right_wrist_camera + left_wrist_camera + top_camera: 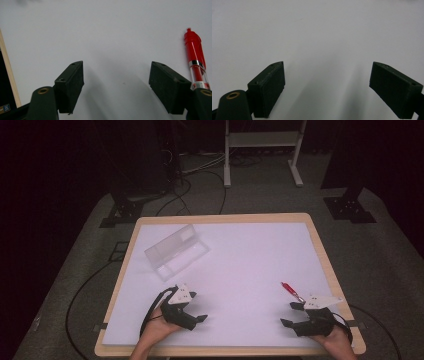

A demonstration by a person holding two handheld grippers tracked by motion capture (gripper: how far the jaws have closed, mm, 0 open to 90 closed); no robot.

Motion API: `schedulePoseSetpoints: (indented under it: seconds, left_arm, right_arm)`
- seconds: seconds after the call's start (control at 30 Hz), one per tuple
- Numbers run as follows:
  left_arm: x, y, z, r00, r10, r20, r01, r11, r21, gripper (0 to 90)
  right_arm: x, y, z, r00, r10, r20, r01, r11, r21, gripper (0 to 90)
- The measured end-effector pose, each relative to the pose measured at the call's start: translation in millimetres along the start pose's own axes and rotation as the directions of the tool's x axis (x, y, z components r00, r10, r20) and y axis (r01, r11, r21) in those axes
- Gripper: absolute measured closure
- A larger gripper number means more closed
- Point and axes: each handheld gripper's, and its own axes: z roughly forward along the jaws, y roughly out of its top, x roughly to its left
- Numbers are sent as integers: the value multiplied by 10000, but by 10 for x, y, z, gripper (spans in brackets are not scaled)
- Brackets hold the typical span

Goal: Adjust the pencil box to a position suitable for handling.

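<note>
Step in hand: approach, before any grasp. Both grippers rest low at the near edge of the worktop (260, 245), each held in one hand, and neither has contacted an object.

Right gripper (295, 314): jaws spread wide and empty. In the right gripper view only bare white surface lies between the two black pads. The red pen (196, 60) lies just outside one jaw, close beside it and roughly parallel to it. Contact between pen and jaw cannot be confirmed.

Left gripper (199, 319): jaws likewise spread wide and empty, with bare surface between them in the left gripper view.

Location of the work item: in the high view the red pen (292, 291) lies flat at the near right of the worktop, just beyond the right gripper, angled from far left to near right.

Appearance of the work item: slim pen with an opaque red upper body and clip, a narrow metal band, and a clear lower barrel showing a red core and a small printed label. The tip end is hidden behind the jaw.

A clear plastic case (176, 251), lid raised, stands at the far left, well apart from both grippers.

Next move, as judged: shift the right gripper sideways until the pen barrel lies between the pads, lower to the surface, then close across the barrel. The pen is thin and round, so it may roll if one pad touches first.
</note>
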Motion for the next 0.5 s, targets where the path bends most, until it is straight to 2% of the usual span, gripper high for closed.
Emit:
schedulePoseSetpoints:
  seconds: [0.27,0.43,0.5]
  left_arm:
    - [-1,23,2,9999,27,-148,-29,10000,-70,125]
    - [48,60,-9,9994,111,-313,-111,9999,19,124]
    - [81,84,-31,9990,22,-448,-30,9998,-181,124]
  right_arm:
    - [9,10,3,10000,-49,-1,49,10000,8,265]
    - [23,23,10,9999,-108,13,108,9999,5,264]
    - [34,30,14,9999,-124,-38,124,9999,6,264]
